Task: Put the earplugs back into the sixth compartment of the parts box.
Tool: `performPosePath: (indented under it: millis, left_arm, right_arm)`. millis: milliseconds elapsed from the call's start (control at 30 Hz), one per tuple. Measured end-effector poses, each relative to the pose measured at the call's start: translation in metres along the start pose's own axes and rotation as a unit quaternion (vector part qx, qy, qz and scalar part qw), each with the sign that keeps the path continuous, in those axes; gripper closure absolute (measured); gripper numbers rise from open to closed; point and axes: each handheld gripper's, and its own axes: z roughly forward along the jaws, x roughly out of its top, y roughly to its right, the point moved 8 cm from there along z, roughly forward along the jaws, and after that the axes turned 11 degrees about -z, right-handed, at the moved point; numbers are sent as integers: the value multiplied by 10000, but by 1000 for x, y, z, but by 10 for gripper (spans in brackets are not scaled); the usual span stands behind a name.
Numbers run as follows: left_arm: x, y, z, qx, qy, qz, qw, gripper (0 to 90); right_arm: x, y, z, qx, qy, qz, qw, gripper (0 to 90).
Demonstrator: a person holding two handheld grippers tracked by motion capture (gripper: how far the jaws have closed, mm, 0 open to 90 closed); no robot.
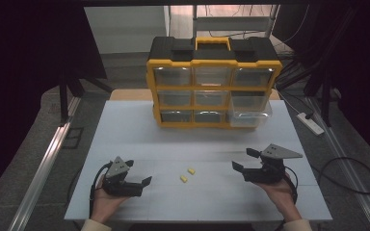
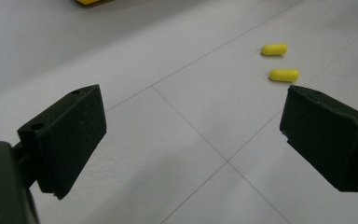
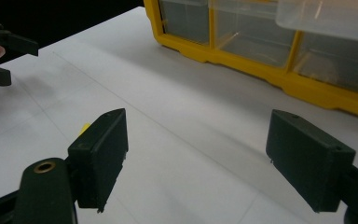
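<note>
Left gripper (image 1: 139, 174): held in the person's left hand (image 1: 107, 201) at the near left of the white counter (image 1: 125, 125). Its fingers (image 2: 65, 140) stand wide apart with nothing between them, resting just above the counter surface. In the left gripper view they point toward the two yellow pieces, which lie ahead and toward the right finger.

Centre of the counter: two small yellow capsule-shaped pieces lie flat on the surface, near each other but not touching. The nearer piece (image 1: 183, 179) sits slightly left of the farther piece (image 1: 191, 171). Both lie between the two grippers, well clear of either. In the left gripper view they appear as the farther piece (image 2: 274, 49) and the nearer piece (image 2: 284, 74).

Behind them, at the far side of the counter, stands a yellow-and-black drawer cabinet (image 1: 214, 82) with three rows of clear drawers. The lower right drawer (image 1: 248, 117) is pulled partly out; its contents cannot be made out.

Right gripper (image 1: 242, 160): held in the person's right hand (image 1: 282, 190) at the near right. Its fingers (image 3: 100, 154) are likewise spread wide and hold nothing. The right gripper view faces the base of the cabinet, with a sliver of yellow visible beside the left finger.
</note>
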Motion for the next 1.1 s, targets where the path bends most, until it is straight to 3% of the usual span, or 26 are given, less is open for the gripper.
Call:
performPosePath:
  millis: [267, 633, 867, 1000, 1100]
  left_arm:
    - [0, 0, 1, -2, -14, 3, 10000, 69]
    - [1, 1, 1, -5, 16, -23, 10000, 70]
    - [0, 1, 2, 11, 4, 9, 10000, 71]
    - [0, 2, 3, 12, -22, 29, 10000, 71]
    - [-1, 4, 3, 23, -46, 81, 10000, 72]
  right_arm:
    - [23, -5, 17, 194, 59, -57, 9998, 212]
    - [30, -14, 35, 371, 27, 18, 9993, 214]
    - [35, -24, 49, 515, -14, -62, 9987, 214]
    - [41, -29, 59, 619, 47, 63, 9980, 218]
    - [44, -36, 67, 682, 15, -52, 9977, 218]
